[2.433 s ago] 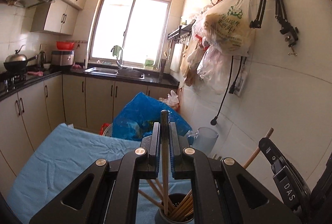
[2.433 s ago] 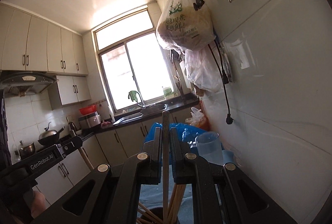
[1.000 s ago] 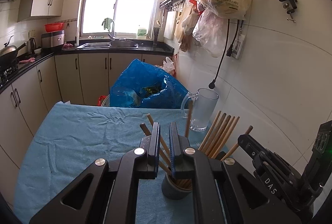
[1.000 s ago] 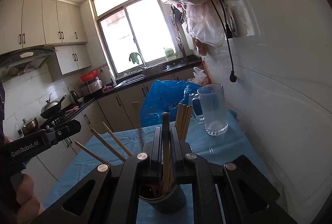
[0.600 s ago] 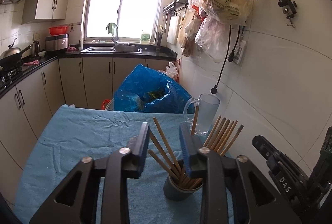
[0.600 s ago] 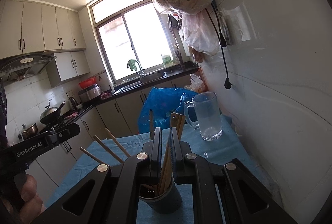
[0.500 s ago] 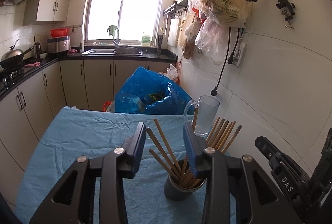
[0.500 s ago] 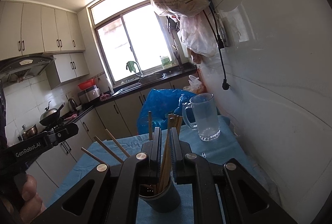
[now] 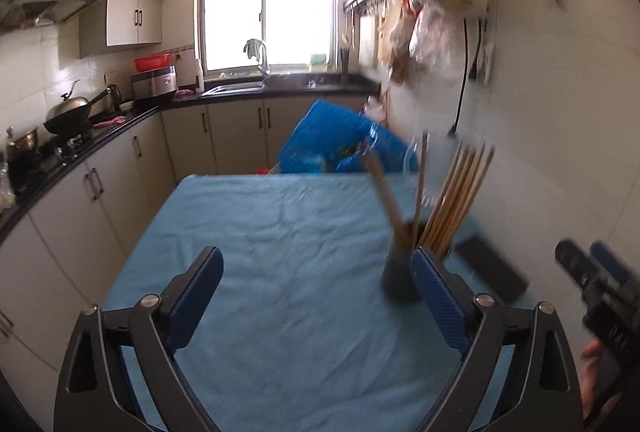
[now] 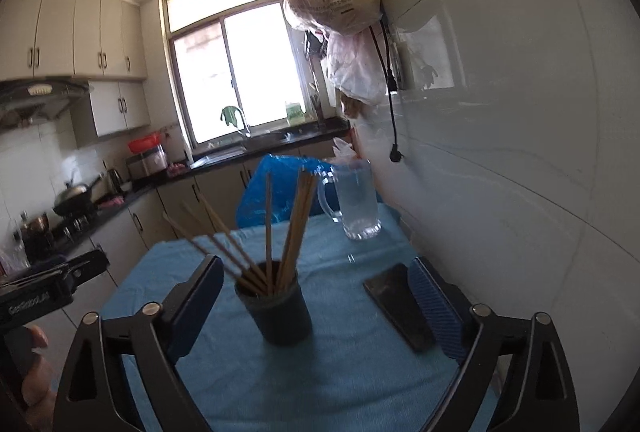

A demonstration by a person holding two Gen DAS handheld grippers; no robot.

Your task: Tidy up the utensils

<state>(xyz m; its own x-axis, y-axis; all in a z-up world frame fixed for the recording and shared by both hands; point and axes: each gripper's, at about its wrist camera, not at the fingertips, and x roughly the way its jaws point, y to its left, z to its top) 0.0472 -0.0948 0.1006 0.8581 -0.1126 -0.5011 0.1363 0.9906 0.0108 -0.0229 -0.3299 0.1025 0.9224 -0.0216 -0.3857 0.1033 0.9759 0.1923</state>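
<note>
A dark cup (image 10: 280, 316) stands on the blue cloth (image 10: 360, 372) with several wooden chopsticks (image 10: 296, 224) fanned out of it. My right gripper (image 10: 316, 272) is drawn back from the cup, its jaws opening wide and holding nothing; the cup sits ahead of the gap, untouched. In the left wrist view the cup (image 9: 400, 280) and the chopsticks (image 9: 456, 192) are blurred, just beyond the right finger. My left gripper (image 9: 316, 264) is also opening wide, with only bare cloth (image 9: 280, 232) between its fingers. The right gripper (image 9: 600, 292) shows at that view's right edge.
A glass mug (image 10: 358, 200) stands at the table's far right by the white wall. A dark flat slab (image 10: 400, 304) lies right of the cup. A blue bag (image 10: 272, 188) sits past the far edge. Kitchen counters (image 9: 100, 136) run along the left.
Both grippers let go of the chopsticks they held over the cup, opened wide and pulled back. The released chopsticks now stand in the cup. The left view has swung leftward.
</note>
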